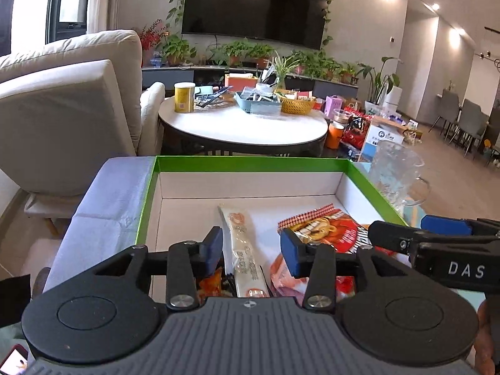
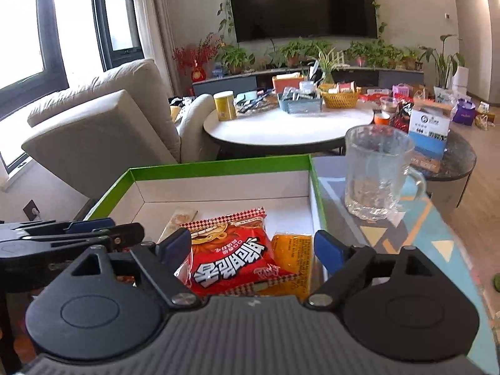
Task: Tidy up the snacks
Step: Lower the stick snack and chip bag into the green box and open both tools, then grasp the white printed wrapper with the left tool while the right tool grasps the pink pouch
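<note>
Right wrist view: your right gripper [image 2: 251, 250] hangs wide open over the red noodle packet [image 2: 234, 256] in the green-rimmed box [image 2: 218, 164], packet directly ahead, lying crosswise between the pads.

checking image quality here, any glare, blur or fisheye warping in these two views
Left wrist view: ceiling lights glare on the TV, window blown out, green box rim bowed. Right wrist view: window overexposed, red snack packet sharp, glass mug clear, edges curved.
</note>
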`<state>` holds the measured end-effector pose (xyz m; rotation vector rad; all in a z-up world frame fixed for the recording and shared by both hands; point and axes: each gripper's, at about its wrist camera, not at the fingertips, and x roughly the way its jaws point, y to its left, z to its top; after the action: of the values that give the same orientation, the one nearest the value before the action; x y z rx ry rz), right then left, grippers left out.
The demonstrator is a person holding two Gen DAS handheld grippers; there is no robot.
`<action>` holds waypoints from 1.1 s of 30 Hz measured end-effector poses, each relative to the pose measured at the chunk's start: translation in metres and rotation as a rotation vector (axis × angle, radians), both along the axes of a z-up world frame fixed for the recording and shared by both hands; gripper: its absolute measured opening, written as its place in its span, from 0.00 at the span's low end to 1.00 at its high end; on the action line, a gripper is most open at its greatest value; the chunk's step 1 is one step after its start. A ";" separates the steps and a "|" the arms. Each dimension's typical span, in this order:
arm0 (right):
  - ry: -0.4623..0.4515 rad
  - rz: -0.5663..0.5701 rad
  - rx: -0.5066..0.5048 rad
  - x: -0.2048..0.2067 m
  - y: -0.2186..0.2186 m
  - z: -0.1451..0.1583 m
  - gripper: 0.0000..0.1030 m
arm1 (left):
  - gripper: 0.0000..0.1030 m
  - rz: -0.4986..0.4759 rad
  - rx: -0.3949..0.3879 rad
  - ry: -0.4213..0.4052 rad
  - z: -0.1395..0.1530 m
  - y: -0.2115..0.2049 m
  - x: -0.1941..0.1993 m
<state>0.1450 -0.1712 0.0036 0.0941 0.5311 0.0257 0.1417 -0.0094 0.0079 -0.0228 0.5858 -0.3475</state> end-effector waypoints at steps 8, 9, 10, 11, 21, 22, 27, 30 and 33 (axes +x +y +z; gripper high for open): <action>-0.015 -0.058 -0.033 -0.024 -0.017 -0.002 0.66 | 0.39 -0.157 0.021 -0.008 0.002 -0.021 -0.036; -0.014 -0.072 -0.030 -0.028 -0.022 -0.003 0.66 | 0.39 -0.193 0.030 -0.001 0.000 -0.027 -0.040; -0.011 -0.087 -0.025 -0.031 -0.028 -0.004 0.66 | 0.39 -0.235 0.045 0.016 -0.004 -0.032 -0.042; -0.004 -0.103 -0.019 -0.034 -0.034 -0.006 0.66 | 0.39 -0.268 0.063 0.041 -0.009 -0.037 -0.044; 0.072 -0.129 0.062 -0.055 -0.053 -0.023 0.66 | 0.39 -0.326 0.161 0.173 -0.041 -0.038 -0.072; 0.076 -0.125 0.054 -0.055 -0.051 -0.025 0.66 | 0.39 -0.323 0.171 0.179 -0.043 -0.035 -0.076; 0.082 -0.091 0.049 -0.066 -0.049 -0.032 0.66 | 0.39 -0.295 0.195 0.212 -0.051 -0.016 -0.091; 0.083 -0.078 0.040 -0.072 -0.048 -0.033 0.66 | 0.39 -0.268 0.153 0.251 -0.052 -0.001 -0.096; 0.086 -0.072 0.037 -0.077 -0.048 -0.034 0.66 | 0.39 -0.246 0.117 0.284 -0.052 0.012 -0.100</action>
<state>0.0677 -0.2194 -0.0305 0.1513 0.6133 -0.0391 0.0412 0.0024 -0.0443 0.1153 0.8933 -0.5537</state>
